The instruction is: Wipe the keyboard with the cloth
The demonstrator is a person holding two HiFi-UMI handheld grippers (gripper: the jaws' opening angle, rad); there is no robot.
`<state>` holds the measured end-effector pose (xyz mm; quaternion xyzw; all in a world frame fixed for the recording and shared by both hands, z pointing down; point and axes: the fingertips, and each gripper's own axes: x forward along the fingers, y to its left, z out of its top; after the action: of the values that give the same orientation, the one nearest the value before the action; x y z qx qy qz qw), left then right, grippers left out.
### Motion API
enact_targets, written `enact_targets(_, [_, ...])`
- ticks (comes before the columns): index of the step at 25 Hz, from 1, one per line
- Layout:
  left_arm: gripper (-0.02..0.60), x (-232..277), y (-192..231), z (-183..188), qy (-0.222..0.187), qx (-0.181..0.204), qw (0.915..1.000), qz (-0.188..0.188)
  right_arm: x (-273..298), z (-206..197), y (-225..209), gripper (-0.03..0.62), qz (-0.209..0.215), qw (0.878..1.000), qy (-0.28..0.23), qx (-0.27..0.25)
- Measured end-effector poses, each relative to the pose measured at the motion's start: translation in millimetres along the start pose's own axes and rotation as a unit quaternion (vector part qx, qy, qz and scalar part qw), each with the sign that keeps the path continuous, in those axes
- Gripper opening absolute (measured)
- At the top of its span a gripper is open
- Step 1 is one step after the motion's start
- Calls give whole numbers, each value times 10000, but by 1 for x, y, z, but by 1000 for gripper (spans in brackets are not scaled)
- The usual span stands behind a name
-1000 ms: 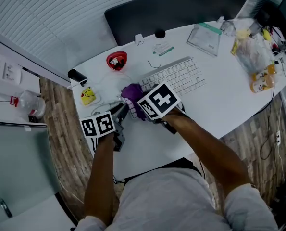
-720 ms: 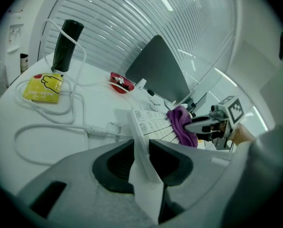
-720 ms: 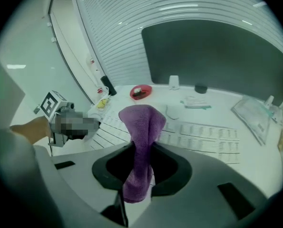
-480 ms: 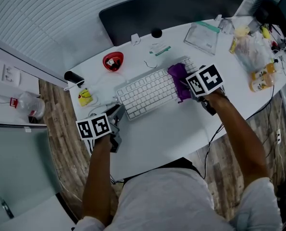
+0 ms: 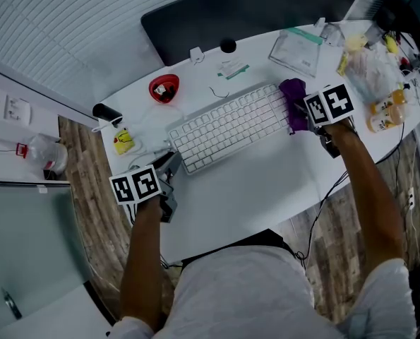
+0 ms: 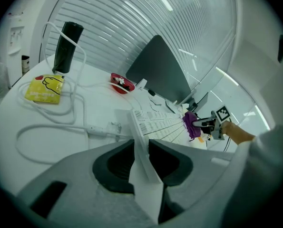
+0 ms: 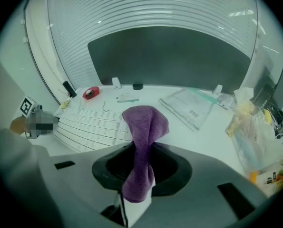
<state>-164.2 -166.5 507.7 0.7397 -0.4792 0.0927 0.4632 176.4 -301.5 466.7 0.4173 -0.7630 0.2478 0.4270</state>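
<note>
One white keyboard (image 5: 227, 126) lies aslant on the counter (image 5: 266, 182), alongside one purple cloth (image 5: 293, 103), one red dish (image 5: 163, 87) and one yellow packet (image 5: 123, 141). Of the two grippers, the left gripper (image 6: 140, 160) grips the keyboard's left end, its thin edge between the pads. The right gripper (image 7: 140, 163) is clamped on the bunched cloth at the keyboard's right end.

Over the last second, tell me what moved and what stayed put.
The right claw, shut on the purple cloth, swept across the keyboard from its left end to its right end, dragging the cloth over the keys. Nothing was taken hold of or let go. The left claw stayed clamped on the keyboard's left corner, and the keyboard kept its place.
</note>
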Motion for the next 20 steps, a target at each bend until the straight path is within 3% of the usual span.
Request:
enact_targets(5, [106, 0, 0, 0, -7, 14, 10000, -9, -24, 18, 84, 84, 676, 9961, -525, -219])
enact_targets(12, [104, 0, 0, 1, -9, 8, 10000, -54, -22, 27, 255, 84, 2031, 9744, -827, -491])
enact_targets(16, [104, 0, 0, 0, -16, 21, 10000, -79, -1, 19, 309, 84, 2358, 9687, -711, -315])
enact_targets(20, [104, 0, 0, 0, -38, 20, 10000, -79, 16, 15, 325, 84, 2377, 9693, -590, -230])
